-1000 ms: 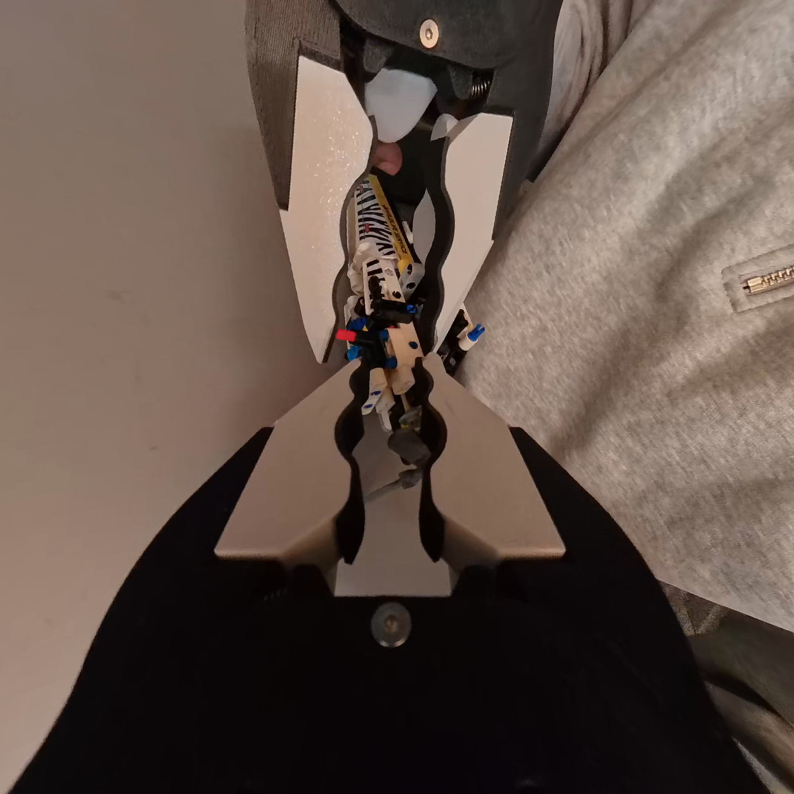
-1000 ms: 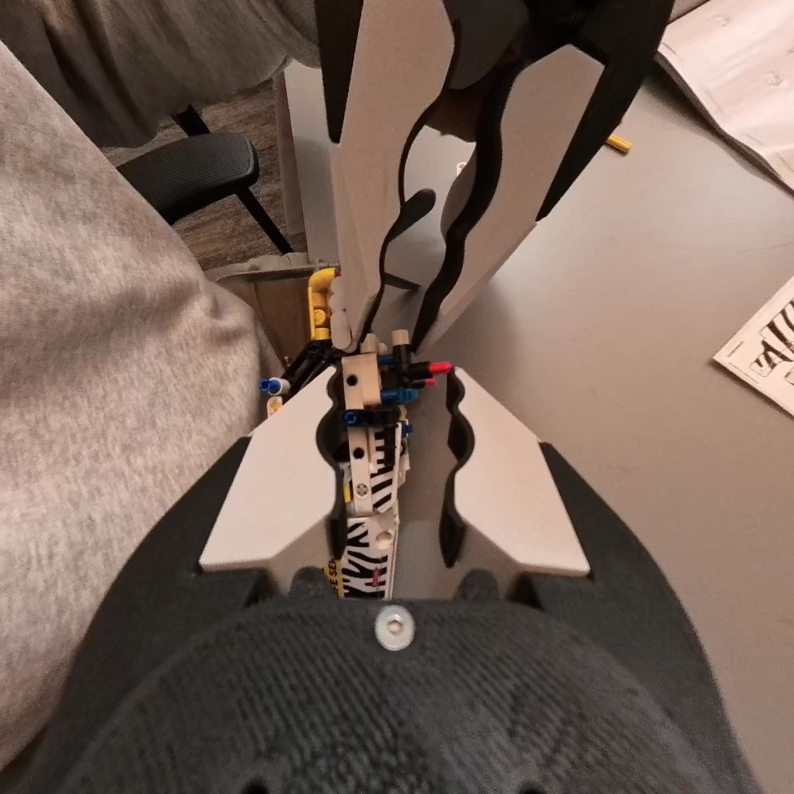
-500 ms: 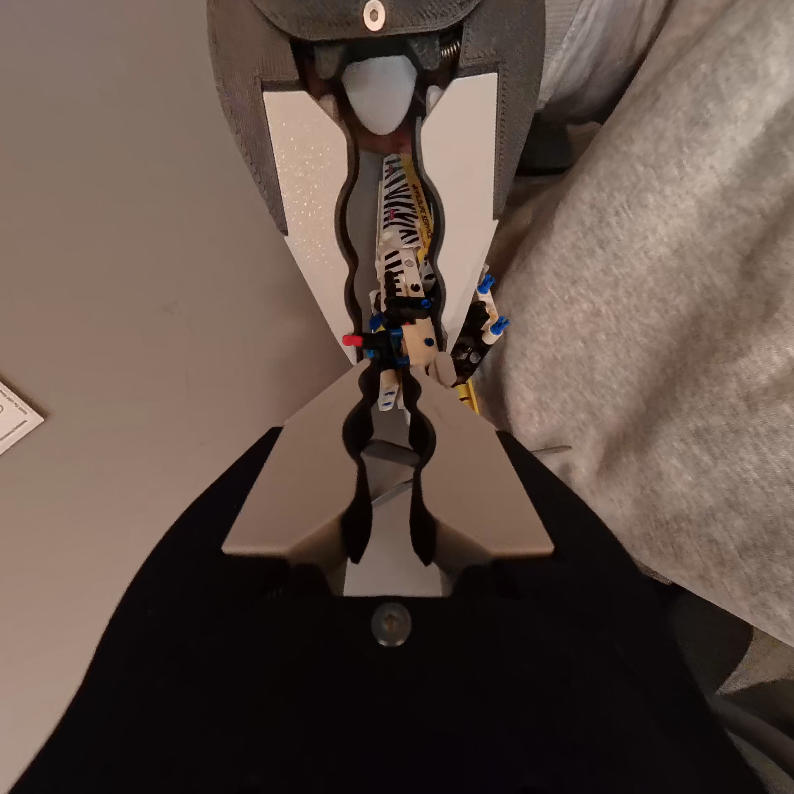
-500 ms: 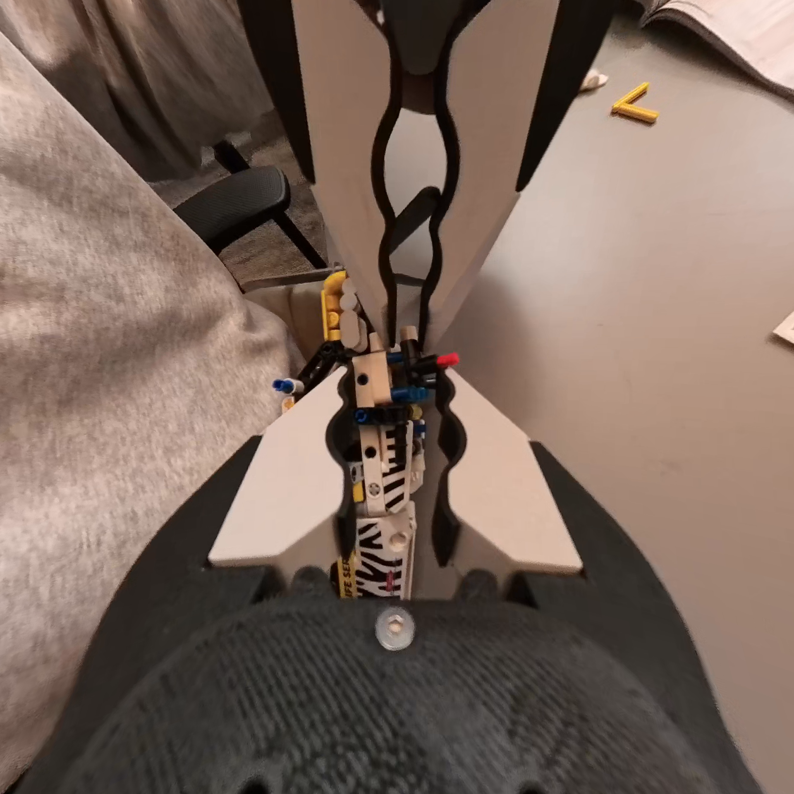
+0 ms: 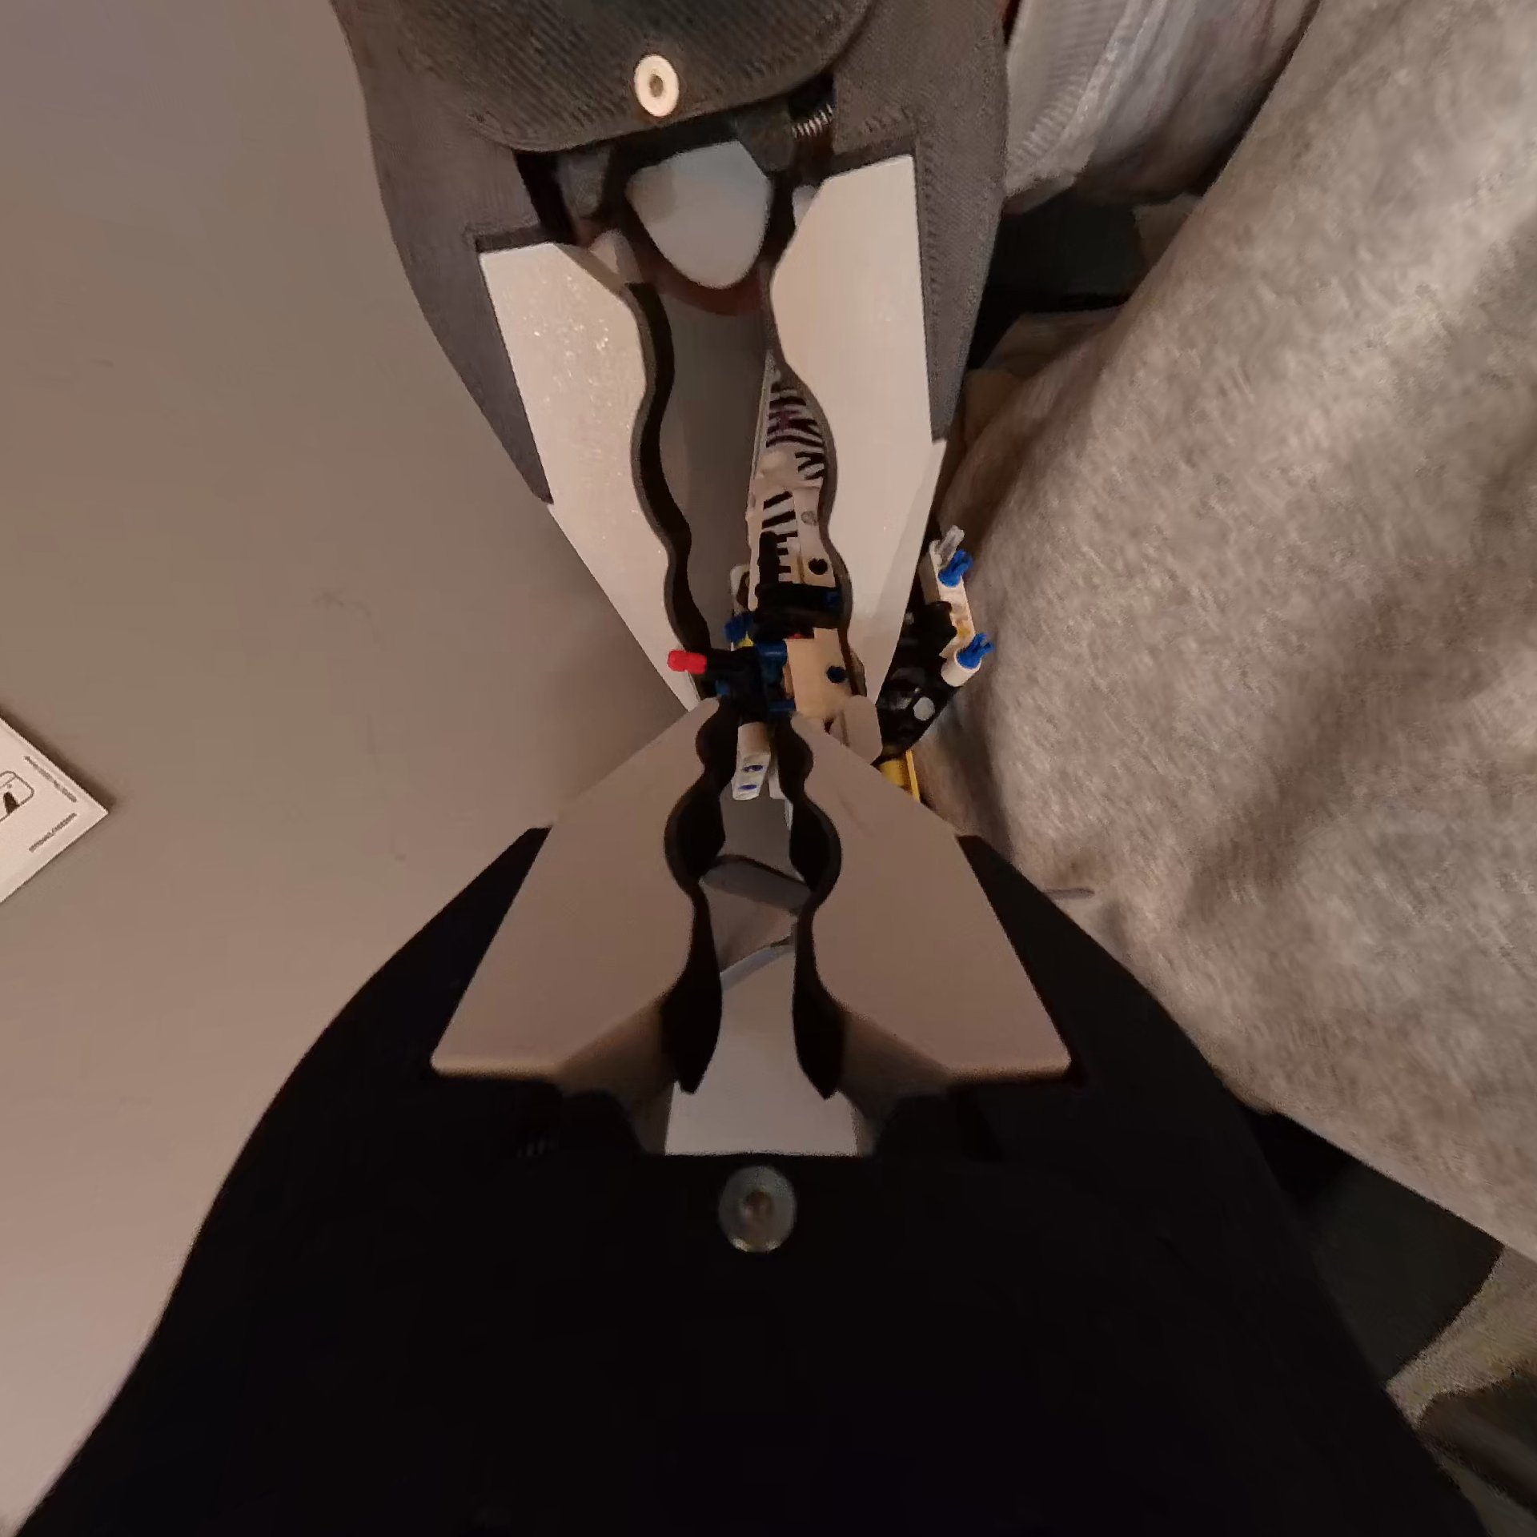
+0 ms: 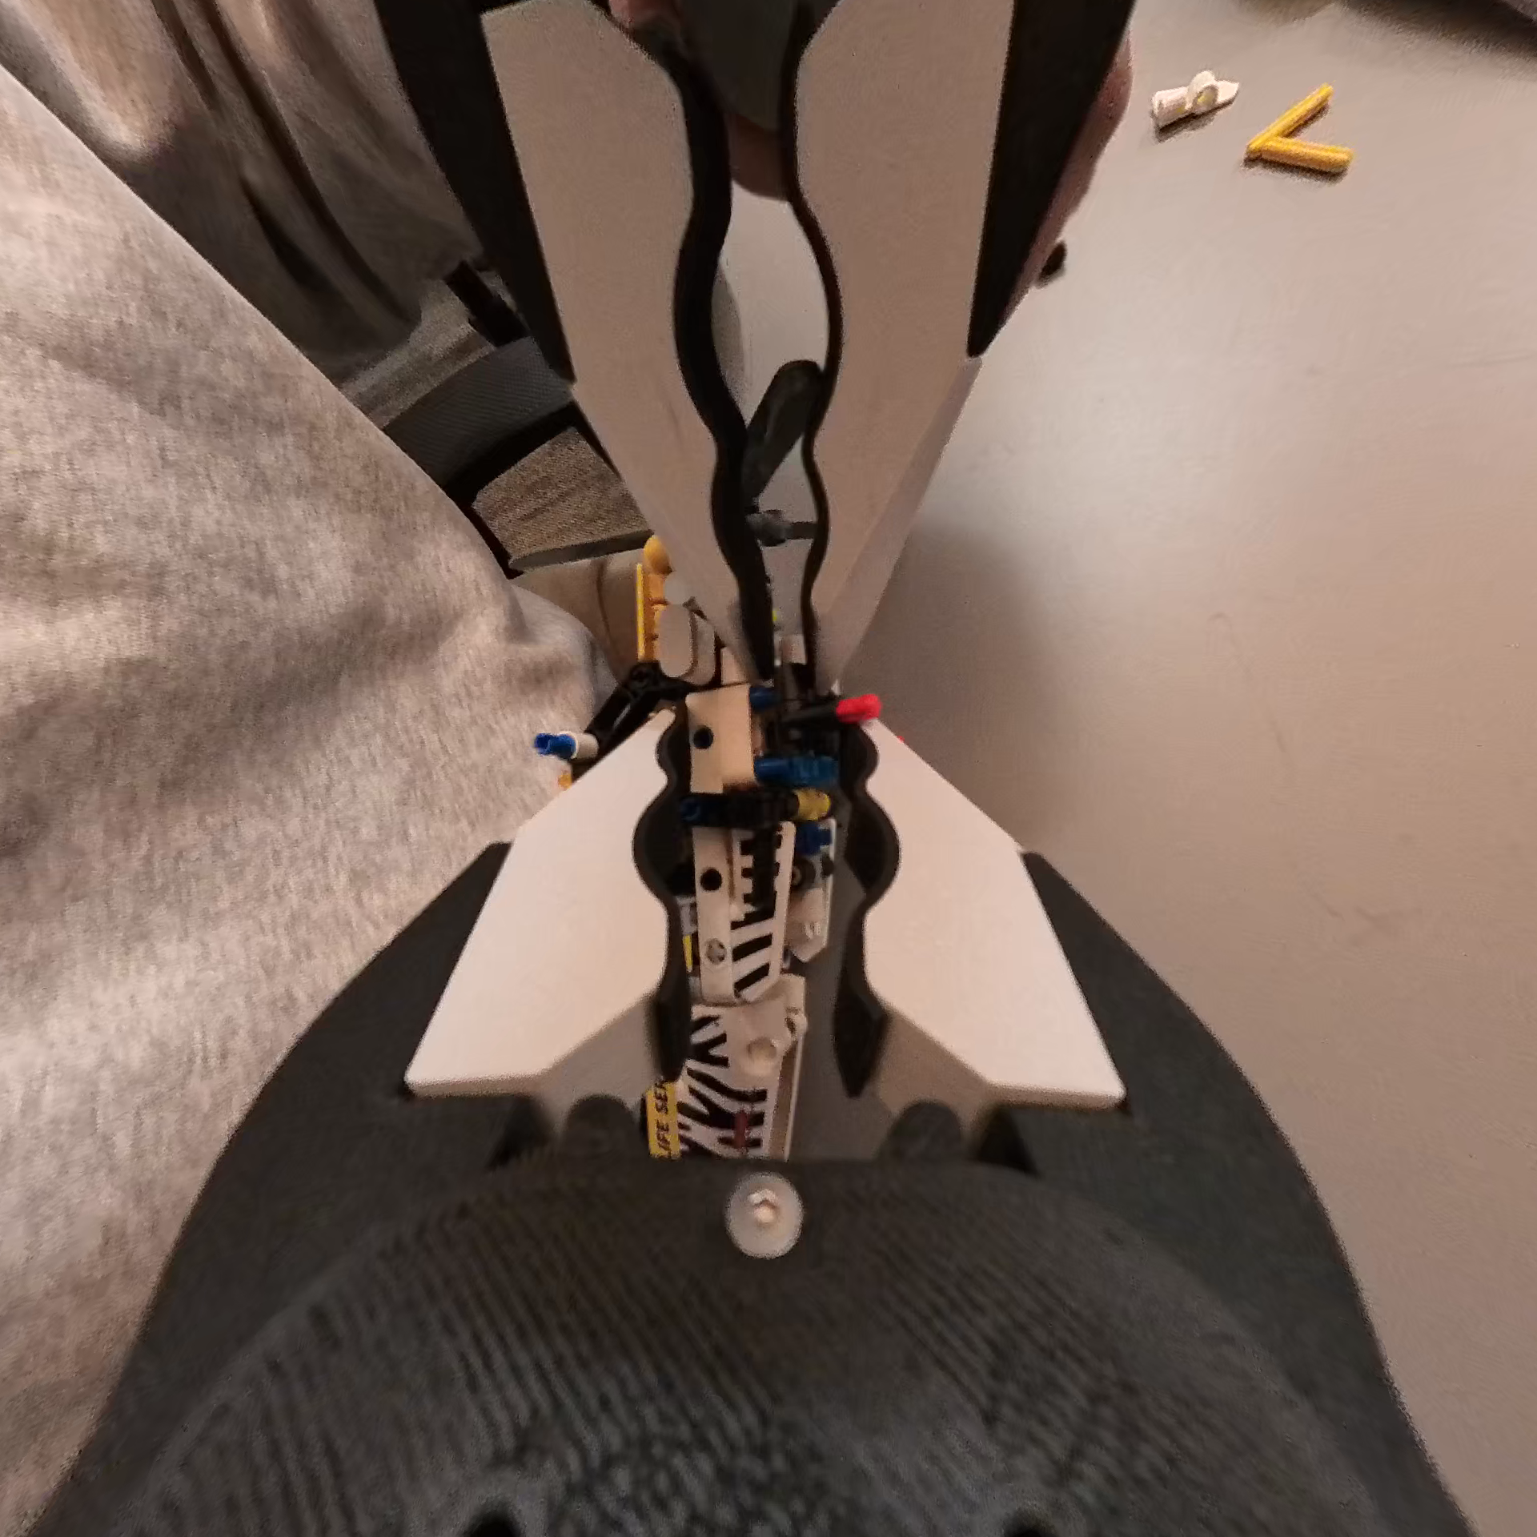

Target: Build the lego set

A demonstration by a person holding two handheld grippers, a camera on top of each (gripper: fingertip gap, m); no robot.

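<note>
A lego model [image 6: 740,915] with zebra-striped white panels, a tan block and blue, black and red pins is held in the air between my two grippers, which meet tip to tip. My right gripper [image 6: 765,740] is shut on its striped body, which runs back between the fingers. My left gripper [image 5: 753,732] is shut on the other end, on a white piece [image 5: 751,769], with a grey part [image 5: 748,890] deeper between the fingers. The model also shows in the left wrist view [image 5: 790,516], inside the right gripper [image 5: 782,690]. The left gripper [image 6: 786,665] points down in the right wrist view.
A person's grey sweater [image 5: 1247,665] is close beside the grippers. A printed sheet [image 5: 42,819] lies on the grey table [image 5: 249,499]. A yellow angled piece [image 6: 1297,137] and a small white piece [image 6: 1193,96] lie farther off. A black chair [image 6: 499,399] stands beyond the table edge. My left and right fingertips are right by each other.
Both grippers have swung into one straight line, tip to tip. The left jaws have narrowed, and the dark axle piece between them no longer shows. The printed sheet and loose pieces have come into view.
</note>
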